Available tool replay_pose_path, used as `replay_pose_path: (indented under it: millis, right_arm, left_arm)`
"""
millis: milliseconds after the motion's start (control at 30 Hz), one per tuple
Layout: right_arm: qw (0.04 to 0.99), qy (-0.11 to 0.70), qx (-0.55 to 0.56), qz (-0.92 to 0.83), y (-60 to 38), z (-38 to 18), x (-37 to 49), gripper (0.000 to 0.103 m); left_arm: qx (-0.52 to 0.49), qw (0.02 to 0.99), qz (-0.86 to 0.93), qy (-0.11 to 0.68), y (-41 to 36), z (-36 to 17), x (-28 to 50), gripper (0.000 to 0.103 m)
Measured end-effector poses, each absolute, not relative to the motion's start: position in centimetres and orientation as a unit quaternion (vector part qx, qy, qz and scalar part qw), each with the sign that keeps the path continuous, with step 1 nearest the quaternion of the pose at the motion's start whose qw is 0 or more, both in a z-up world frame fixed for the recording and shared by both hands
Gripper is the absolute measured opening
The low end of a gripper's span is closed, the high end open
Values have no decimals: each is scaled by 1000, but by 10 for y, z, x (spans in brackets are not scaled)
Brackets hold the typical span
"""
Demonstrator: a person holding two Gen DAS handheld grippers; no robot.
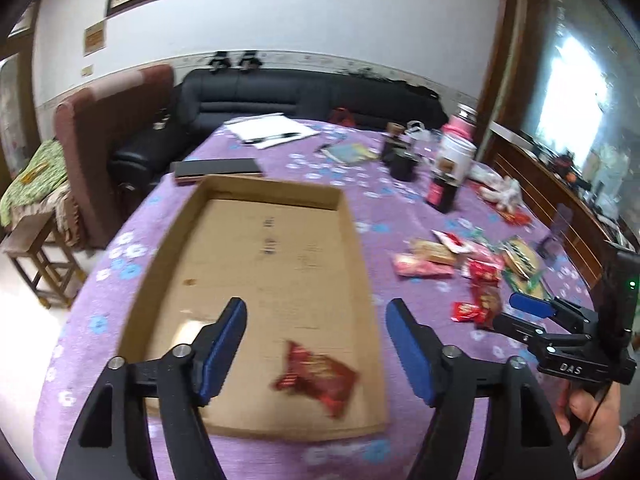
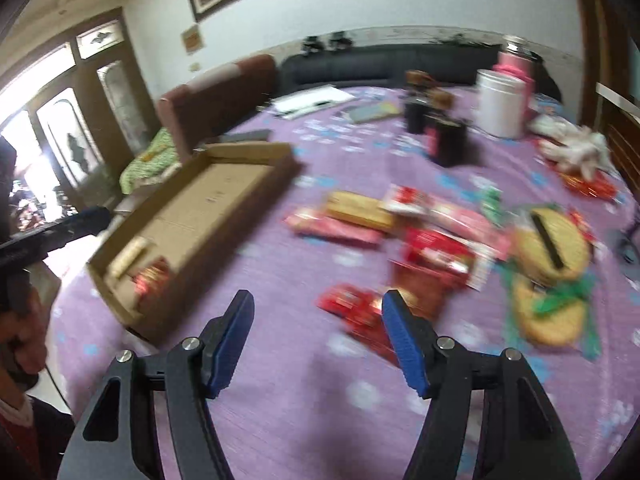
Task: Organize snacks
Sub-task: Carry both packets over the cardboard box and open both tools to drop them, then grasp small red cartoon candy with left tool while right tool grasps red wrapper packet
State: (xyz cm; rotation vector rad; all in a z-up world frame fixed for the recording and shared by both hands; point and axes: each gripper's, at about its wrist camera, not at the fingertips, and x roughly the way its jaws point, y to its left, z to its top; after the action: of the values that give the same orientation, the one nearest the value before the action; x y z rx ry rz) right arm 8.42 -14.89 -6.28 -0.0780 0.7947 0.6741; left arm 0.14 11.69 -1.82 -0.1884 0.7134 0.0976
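Note:
A shallow cardboard tray (image 1: 172,264) lies on the purple flowered tablecloth. My left gripper (image 1: 316,308) hovers open over the tray's near end. A dark red snack packet (image 1: 316,380) lies on the tray floor below the jaws, and neither pad touches it. In the right wrist view the tray (image 2: 192,216) is at the left, holding that red packet (image 2: 150,280) and a pale one (image 2: 128,258). My right gripper (image 2: 318,304) is open over bare cloth, with a small red packet (image 2: 352,304) just beyond its right finger. A loose pile of snacks (image 2: 420,236) spreads further right.
Round cracker packs (image 2: 552,248) sit at the pile's right. A white canister (image 2: 500,104), dark jars (image 2: 448,136), papers with a pen (image 2: 312,102) and a black flat box (image 1: 216,168) occupy the far half of the table. A sofa and an armchair stand behind.

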Motion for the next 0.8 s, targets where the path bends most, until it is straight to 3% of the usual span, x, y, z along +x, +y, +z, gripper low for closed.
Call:
replay_pose_path:
  millis: [333, 567, 800]
  right_arm:
    - [858, 388, -88, 325, -154, -78, 102, 65]
    - [865, 409, -25, 289, -176, -85, 123, 65]
    - [860, 427, -66, 272, -154, -99, 133, 57]
  left_arm:
    - [-56, 920, 2, 389, 63, -34, 38, 77]
    - [-23, 912, -24, 410, 38, -49, 52, 77]
    - [-3, 903, -37, 429, 21, -61, 61, 77]
